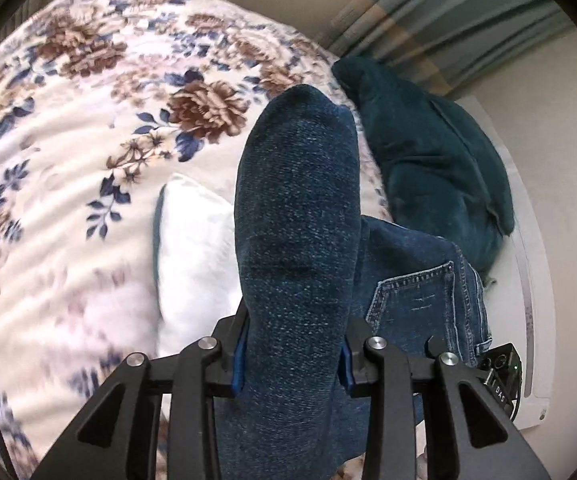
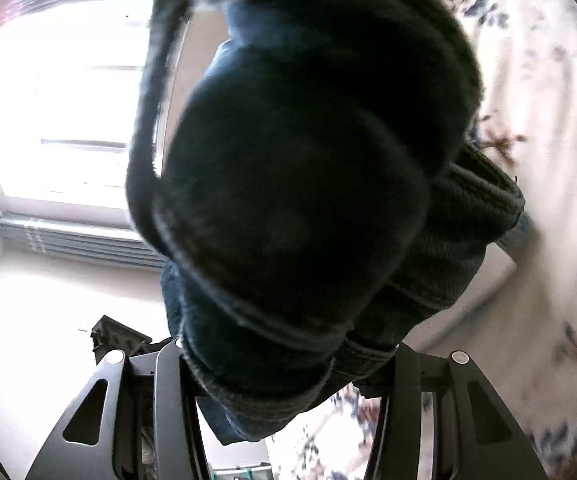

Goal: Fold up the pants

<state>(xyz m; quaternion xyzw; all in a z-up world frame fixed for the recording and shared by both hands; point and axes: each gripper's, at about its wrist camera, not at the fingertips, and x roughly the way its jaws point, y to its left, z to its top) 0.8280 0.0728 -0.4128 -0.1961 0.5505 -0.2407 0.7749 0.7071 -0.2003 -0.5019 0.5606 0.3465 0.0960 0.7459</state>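
Observation:
The pants are dark blue jeans (image 1: 300,216). In the left wrist view a bunched fold of denim stands up between my left gripper's (image 1: 292,356) jaws, which are shut on it; a back pocket (image 1: 420,300) shows to the right. In the right wrist view a thick dark bundle of the jeans (image 2: 300,184), with hem and seams, fills the middle and is clamped in my right gripper (image 2: 288,364). Both grippers hold the jeans lifted above the bed.
A floral bedspread (image 1: 88,140) covers the bed. A white pillow (image 1: 196,252) and a teal cushion (image 1: 428,152) lie on it. Striped curtains (image 1: 448,12) hang at the back. A bright window (image 2: 68,112) and radiator (image 2: 80,244) show in the right wrist view.

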